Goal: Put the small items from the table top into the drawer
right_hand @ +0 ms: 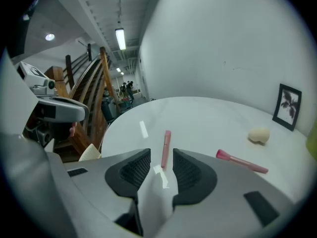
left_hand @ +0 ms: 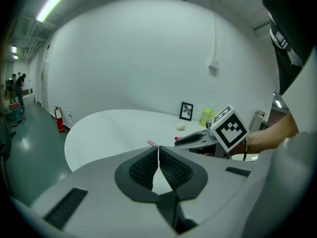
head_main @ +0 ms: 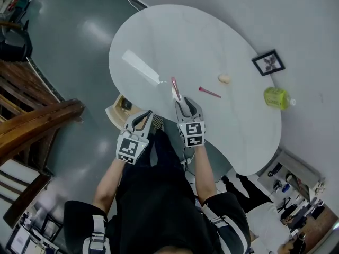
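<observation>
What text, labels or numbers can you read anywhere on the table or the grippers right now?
No words or numbers are readable in any view.
Marker cubes: black-and-white square patterns only, no letters.
Green bottle: any label is too small to read.
Framed picture: a plant image, no caption visible.

Black top [head_main: 153, 194] with white-striped sleeves [head_main: 233, 226]; grey left hand-held gripper [head_main: 144, 115] and right hand-held gripper [head_main: 188, 103] bear marker cubes [head_main: 194, 133].
</observation>
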